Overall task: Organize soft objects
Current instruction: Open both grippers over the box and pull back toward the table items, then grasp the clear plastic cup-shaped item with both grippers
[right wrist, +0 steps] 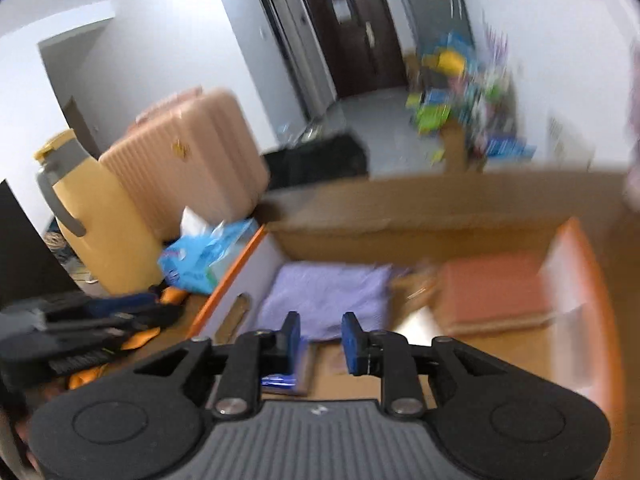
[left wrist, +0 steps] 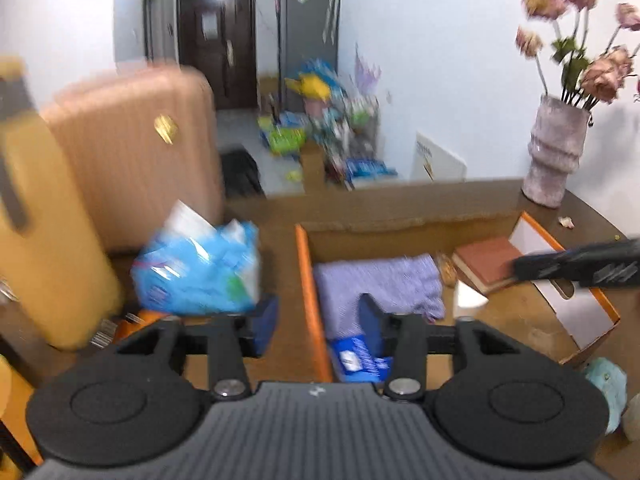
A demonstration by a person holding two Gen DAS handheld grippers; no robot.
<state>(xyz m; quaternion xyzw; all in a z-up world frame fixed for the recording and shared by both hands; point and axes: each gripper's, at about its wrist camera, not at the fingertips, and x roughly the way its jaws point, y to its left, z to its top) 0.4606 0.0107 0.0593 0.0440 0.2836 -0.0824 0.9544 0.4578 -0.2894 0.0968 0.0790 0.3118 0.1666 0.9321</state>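
A folded purple cloth [left wrist: 380, 280] [right wrist: 324, 296] lies in the left part of an orange-rimmed cardboard box [left wrist: 306, 280] [right wrist: 228, 280]. In front of it, also inside the box, lies a blue packet [left wrist: 356, 356] [right wrist: 280, 380]. My left gripper [left wrist: 318, 324] is open and empty, straddling the box's left wall above the packet. My right gripper [right wrist: 323, 340] hovers over the cloth's near edge with a narrow gap between its pads and nothing in it. It also enters the left wrist view from the right [left wrist: 528, 268], over a red-brown book [left wrist: 486, 264] [right wrist: 492, 288].
A crumpled blue plastic bag [left wrist: 200, 268] [right wrist: 204, 256] sits left of the box, beside a yellow jug [left wrist: 48, 240] [right wrist: 100, 232] and a pink suitcase [left wrist: 132, 152] [right wrist: 184, 160]. A vase of flowers [left wrist: 556, 156] stands at the back right. A teal soft thing [left wrist: 608, 384] lies at the near right.
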